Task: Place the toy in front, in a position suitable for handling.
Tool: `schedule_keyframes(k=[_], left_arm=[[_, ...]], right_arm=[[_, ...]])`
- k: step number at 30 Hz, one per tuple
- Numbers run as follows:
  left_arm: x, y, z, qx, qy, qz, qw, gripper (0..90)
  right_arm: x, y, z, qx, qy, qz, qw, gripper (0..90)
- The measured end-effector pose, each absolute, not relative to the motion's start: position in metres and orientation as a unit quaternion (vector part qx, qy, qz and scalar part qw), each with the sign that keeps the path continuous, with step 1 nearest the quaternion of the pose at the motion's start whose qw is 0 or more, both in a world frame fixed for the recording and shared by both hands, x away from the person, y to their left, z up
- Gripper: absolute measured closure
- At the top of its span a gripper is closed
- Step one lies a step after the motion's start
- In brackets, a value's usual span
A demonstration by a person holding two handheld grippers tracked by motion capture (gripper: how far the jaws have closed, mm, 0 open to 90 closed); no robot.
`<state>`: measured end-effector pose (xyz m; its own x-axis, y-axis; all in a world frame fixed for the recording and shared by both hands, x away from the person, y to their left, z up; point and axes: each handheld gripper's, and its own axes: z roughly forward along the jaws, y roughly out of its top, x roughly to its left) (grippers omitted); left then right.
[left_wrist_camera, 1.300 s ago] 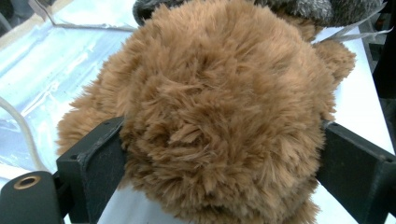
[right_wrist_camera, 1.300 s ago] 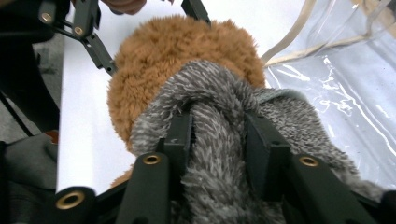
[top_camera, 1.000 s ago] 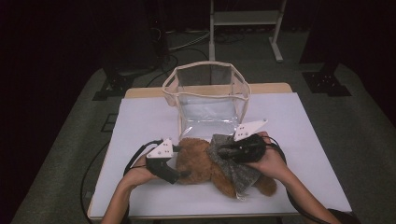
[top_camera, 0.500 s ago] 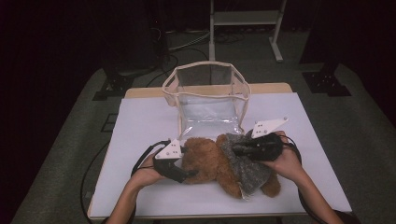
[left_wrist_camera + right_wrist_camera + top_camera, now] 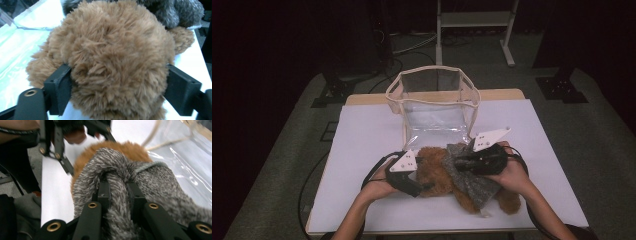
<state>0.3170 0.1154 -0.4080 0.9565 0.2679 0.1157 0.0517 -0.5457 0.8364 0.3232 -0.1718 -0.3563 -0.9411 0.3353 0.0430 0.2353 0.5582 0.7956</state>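
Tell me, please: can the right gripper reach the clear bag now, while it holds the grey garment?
Probably not yet: the right gripper is shut on the grey garment of the teddy bear; the clear bag stands just behind, unobstructed.

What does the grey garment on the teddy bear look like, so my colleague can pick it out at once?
On the white table, in front of the clear bag, lies a brown teddy bear. The grey garment wraps its body, and the right gripper pinches a fold of it. It is speckled grey knit, unlike the plain brown fur.

One teddy bear [image 5: 439,172], one clear bag [image 5: 434,107]
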Motion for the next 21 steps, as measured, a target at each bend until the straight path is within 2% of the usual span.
schedule_keyframes(k=[5,8,10,13,21], left_arm=[[0.319,0.122,-0.409,0.869,0.103,0.112,0.47,17.7],[0.316,0.122,-0.41,0.869,0.09,0.117,0.472,26.2],[0.316,0.122,-0.41,0.869,0.088,0.119,0.471,29.9],[0.314,0.121,-0.41,0.868,0.089,0.124,0.473,30.4],[0.312,0.12,-0.409,0.865,0.08,0.135,0.477,32.0]], right_arm=[[0.325,-0.191,-0.358,0.18,0.871,0.455,0.051,75.6],[0.325,-0.191,-0.356,0.177,0.87,0.458,0.048,75.9],[0.325,-0.186,-0.353,0.172,0.872,0.457,0.045,76.0],[0.328,-0.175,-0.347,0.163,0.87,0.465,0.025,76.0],[0.348,-0.13,-0.33,0.141,0.902,0.409,0.01,76.0]])
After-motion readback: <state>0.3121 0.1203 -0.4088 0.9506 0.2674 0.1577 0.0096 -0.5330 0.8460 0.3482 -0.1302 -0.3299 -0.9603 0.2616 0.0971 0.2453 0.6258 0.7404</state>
